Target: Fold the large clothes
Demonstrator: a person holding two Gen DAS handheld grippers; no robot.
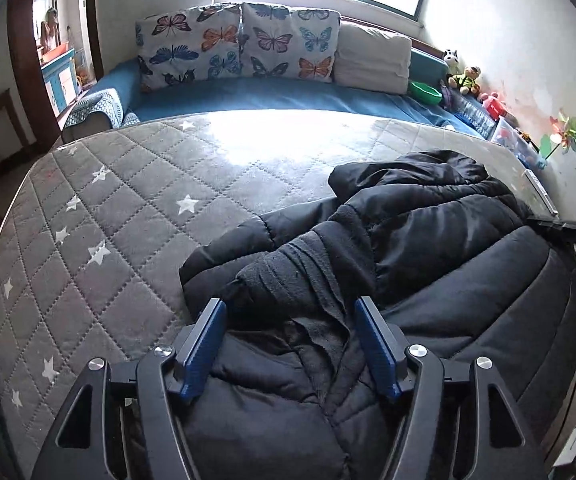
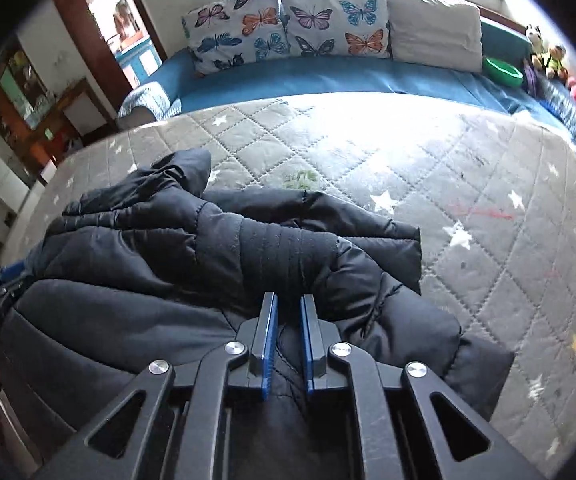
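A black padded jacket (image 1: 448, 248) lies bunched on the grey quilted mattress (image 1: 120, 208). It also shows in the right wrist view (image 2: 136, 248). My left gripper (image 1: 290, 306) is open, its blue pads on either side of a dark knit cuff (image 1: 288, 272) and a fleece fold, low over the jacket. My right gripper (image 2: 289, 300) is shut on a fold of the jacket just behind a ribbed cuff (image 2: 288, 252). The left gripper also shows at the left edge of the right wrist view (image 2: 4, 280). The right gripper's side shows at the right edge of the left wrist view (image 1: 568, 228).
The mattress (image 2: 428, 168) with white stars extends left and far. Behind it a blue sofa (image 1: 288, 96) holds butterfly cushions (image 1: 232, 44) and a beige pillow (image 1: 372, 58). Toys and a green bowl (image 1: 424, 92) line the right wall. A doorway (image 1: 56, 48) is at far left.
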